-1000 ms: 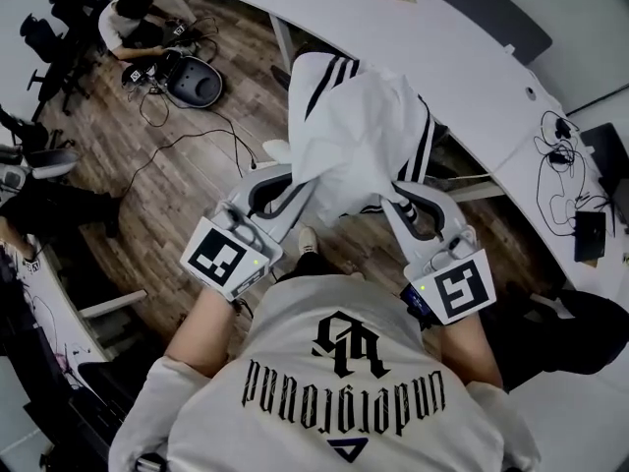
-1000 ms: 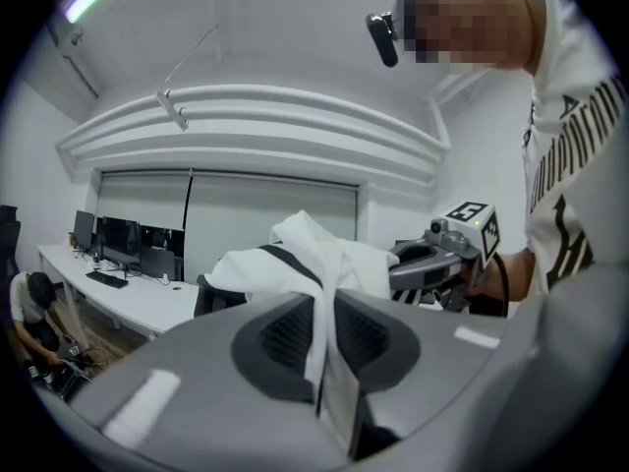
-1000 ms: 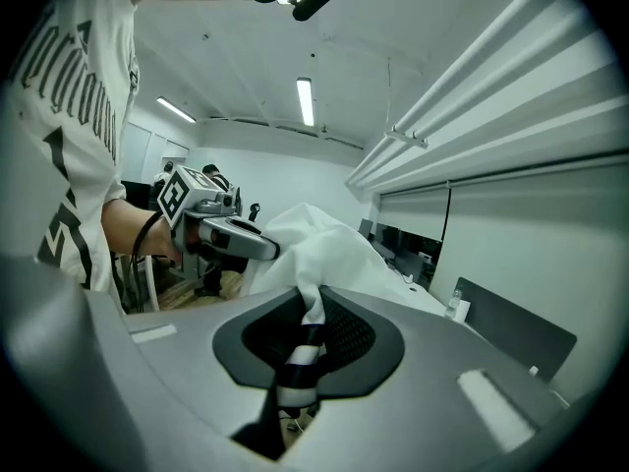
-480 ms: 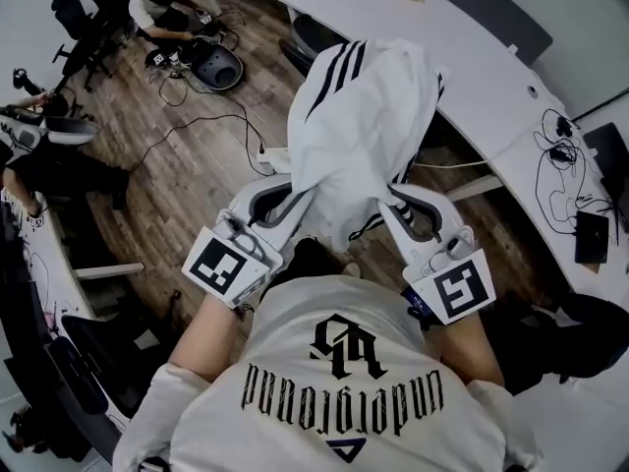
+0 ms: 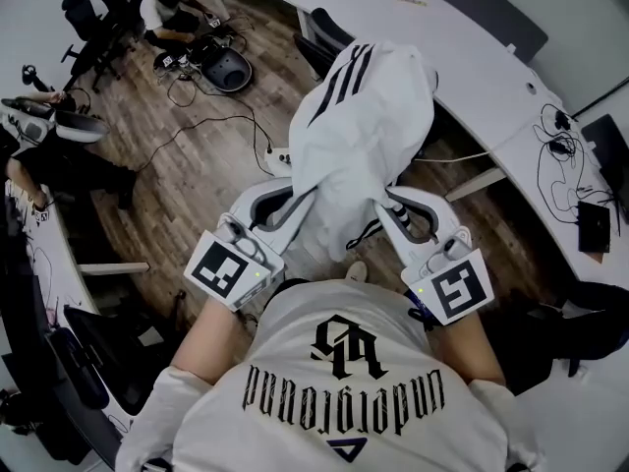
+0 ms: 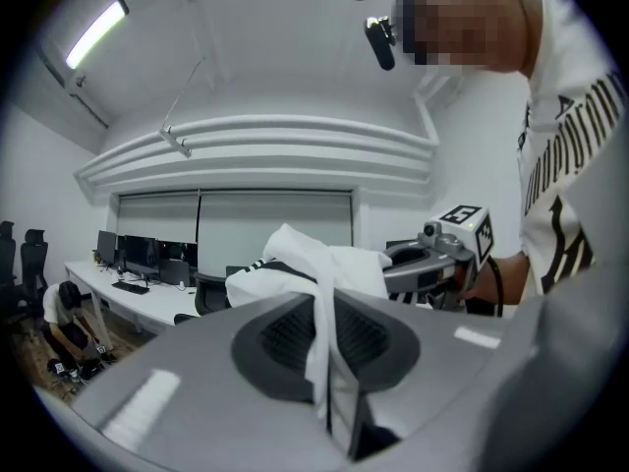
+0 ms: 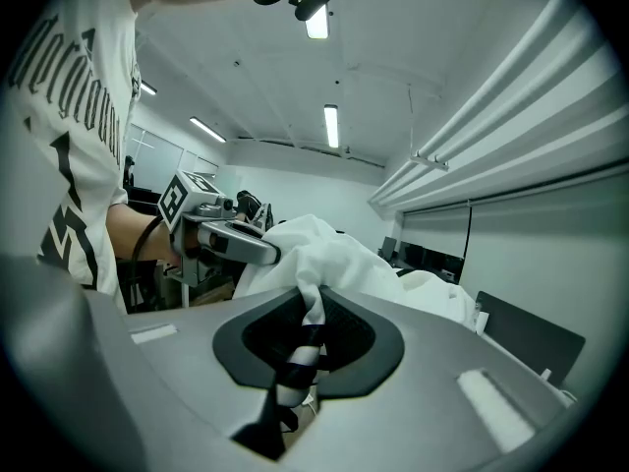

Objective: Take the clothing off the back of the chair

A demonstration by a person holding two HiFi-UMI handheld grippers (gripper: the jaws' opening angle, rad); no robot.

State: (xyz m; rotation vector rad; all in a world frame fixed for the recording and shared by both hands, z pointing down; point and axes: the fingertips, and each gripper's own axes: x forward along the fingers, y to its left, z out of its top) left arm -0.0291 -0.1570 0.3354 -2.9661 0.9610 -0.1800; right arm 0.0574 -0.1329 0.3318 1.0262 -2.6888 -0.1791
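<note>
A white garment (image 5: 359, 131) with black stripes hangs in the air, stretched between my two grippers. The left gripper (image 5: 298, 199) is shut on a fold of its white cloth (image 6: 319, 323), which runs down between the jaws. The right gripper (image 5: 386, 205) is shut on a striped band of the garment (image 7: 303, 347). Each gripper shows in the other's view, the right gripper (image 6: 437, 264) and the left gripper (image 7: 226, 241), level with each other and close together. A dark office chair (image 5: 326, 33) stands beyond the garment by the desk, its back bare.
A long curved white desk (image 5: 482, 62) runs along the top and right, with cables (image 5: 552, 141) and a black device (image 5: 594, 226) on it. Cables and a power strip (image 5: 280, 155) lie on the wooden floor. A person (image 5: 167, 8) crouches at upper left by office chairs.
Both grippers have carried the garment sideways, still clamped. The floor and desk have slid across the head view, and the dark chair has come into sight beyond the garment.
</note>
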